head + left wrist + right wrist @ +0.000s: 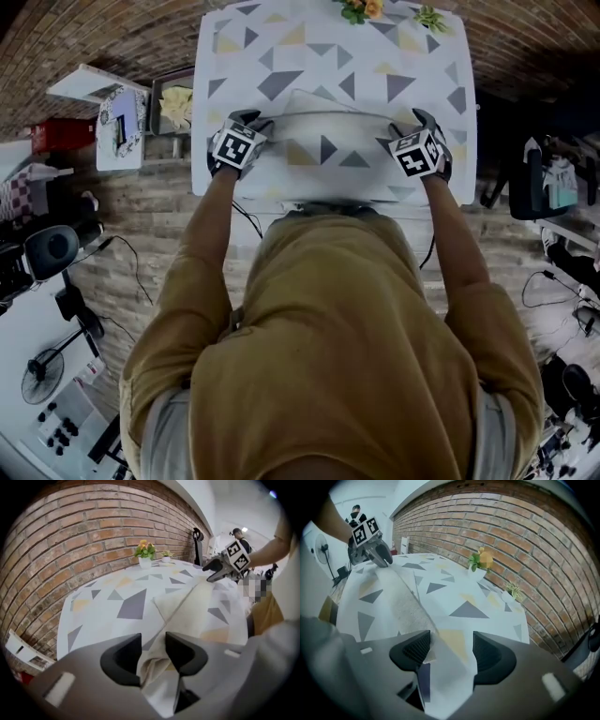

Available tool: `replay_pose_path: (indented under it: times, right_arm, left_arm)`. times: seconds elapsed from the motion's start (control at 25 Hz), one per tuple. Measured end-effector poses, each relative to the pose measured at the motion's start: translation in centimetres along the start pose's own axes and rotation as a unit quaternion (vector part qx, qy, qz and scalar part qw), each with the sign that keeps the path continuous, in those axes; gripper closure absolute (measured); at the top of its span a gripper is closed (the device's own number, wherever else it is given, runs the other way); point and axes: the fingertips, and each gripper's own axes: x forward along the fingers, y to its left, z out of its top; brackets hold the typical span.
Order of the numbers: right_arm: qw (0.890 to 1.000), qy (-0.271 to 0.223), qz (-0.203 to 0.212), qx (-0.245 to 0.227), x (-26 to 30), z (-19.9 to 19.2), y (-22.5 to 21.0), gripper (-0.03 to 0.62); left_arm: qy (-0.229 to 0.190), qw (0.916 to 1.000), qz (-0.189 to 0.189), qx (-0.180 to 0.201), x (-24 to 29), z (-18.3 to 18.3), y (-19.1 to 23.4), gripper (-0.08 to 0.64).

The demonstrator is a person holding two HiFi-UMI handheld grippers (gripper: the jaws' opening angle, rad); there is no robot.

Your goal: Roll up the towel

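Along the table's (211,75) 6 o'clock side lies the towel (323,127), a soft, light, limp band, seemingly part rolled. It would likely sag and unroll easily, so its two ends look the best holds. The left gripper (251,122) sits at its 9 o'clock end, jaws partly apart with loose cloth bunched between them. The right gripper (419,122), at 3 o'clock, stands wider, the towel's edge merely brushing one pad. Both point steeply down, forearms outstretched.
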Motion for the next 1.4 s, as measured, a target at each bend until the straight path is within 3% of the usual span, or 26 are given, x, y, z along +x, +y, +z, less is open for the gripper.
replay_pose_path:
  times: [0.24,0.4,0.56,0.72,0.92,1.08,1.24,1.4]
  right_arm:
    - [0.998,-0.047,-0.01,0.035,-1.5,0.0,-2.0,0.319]
    - [0.998,-0.054,-0.017,0.033,-2.9,0.0,-3.3,0.319]
    - [0.997,-0.069,-0.017,-0.003,-3.8,0.1,-3.4,0.319]
    - [0.994,-0.077,0.006,-0.083,-4.7,0.6,-1.3,0.321]
    - [0.974,-0.074,0.045,-0.21,-4.7,0.7,3.2,0.321]
    - [0.961,-0.075,0.065,-0.26,-4.0,0.9,5.5,0.321]
    - [0.955,-0.078,0.086,-0.273,-3.2,1.6,7.0,0.322]
    - [0.958,-0.06,0.12,-0.254,-2.0,1.8,7.8,0.322]
  left_arm:
    - [-0.04,0.9964,0.026,-0.071,-1.3,-0.5,1.8,0.333]
    - [-0.05,0.9946,0.051,-0.075,-2.4,-0.8,2.6,0.327]
    - [-0.063,0.993,0.08,-0.059,-3.9,-1.1,2.8,0.325]
    - [-0.083,0.9907,0.099,-0.043,-5.9,-0.8,2.3,0.326]
    - [-0.102,0.9906,0.086,0.027,-6.3,0.2,-0.8,0.331]
    - [-0.073,0.9903,0.047,0.109,-4.3,-0.2,-4.3,0.339]
    - [-0.036,0.9824,0.005,0.183,-2.4,-1.0,-6.9,0.339]
    - [-0.021,0.9777,-0.027,0.207,-1.3,-1.1,-7.8,0.339]
